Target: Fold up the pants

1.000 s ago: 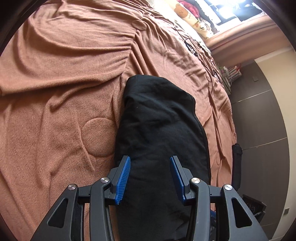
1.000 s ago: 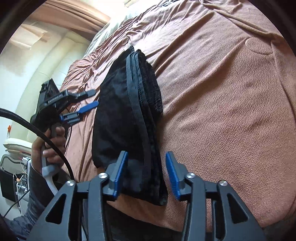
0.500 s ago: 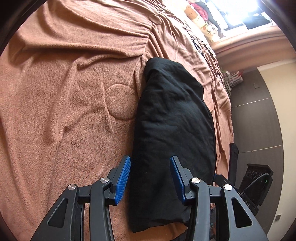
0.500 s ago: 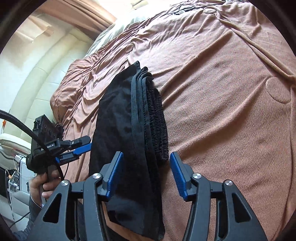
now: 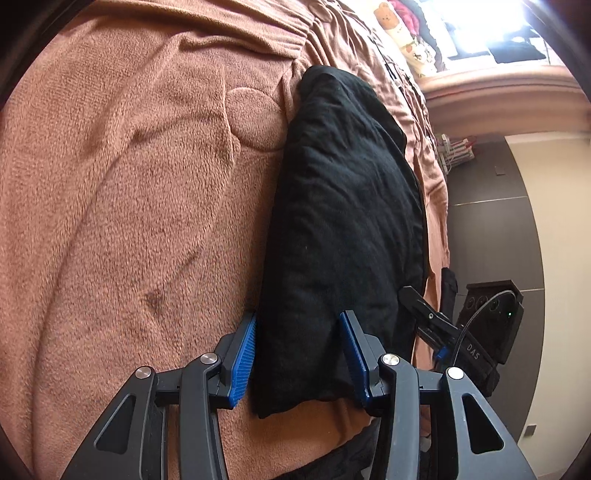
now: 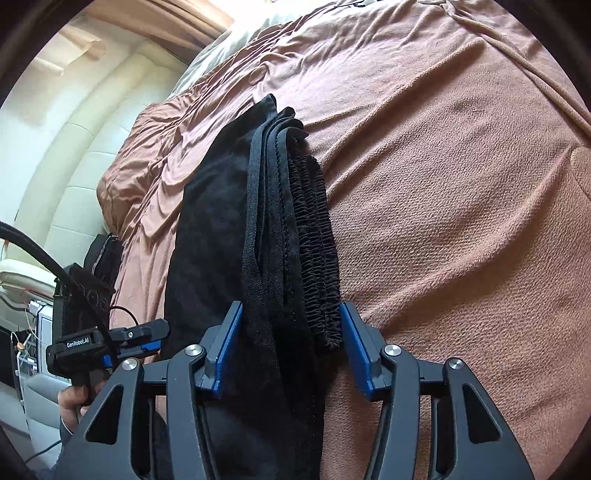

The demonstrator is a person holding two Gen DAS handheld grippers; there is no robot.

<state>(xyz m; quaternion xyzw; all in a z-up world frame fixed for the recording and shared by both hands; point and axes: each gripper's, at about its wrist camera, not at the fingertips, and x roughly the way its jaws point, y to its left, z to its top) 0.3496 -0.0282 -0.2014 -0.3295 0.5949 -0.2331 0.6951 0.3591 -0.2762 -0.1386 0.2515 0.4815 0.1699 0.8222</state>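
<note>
Both grippers straddle the folded black pants (image 5: 343,221) on the brown blanket (image 5: 129,203), lower centre: left gripper (image 5: 299,354) released; right gripper (image 6: 288,350) released, jaws just closing.

One pair of folded black pants (image 5: 343,229), lying on one bed (image 5: 129,221) under one brown blanket (image 6: 461,221). Two tools: left tool (image 5: 297,354), right tool (image 6: 290,350). One plush toy (image 5: 397,22).

The folded pants (image 5: 343,229) lie on the blanket (image 5: 129,221), near its front edge, one gripper at each end.
</note>
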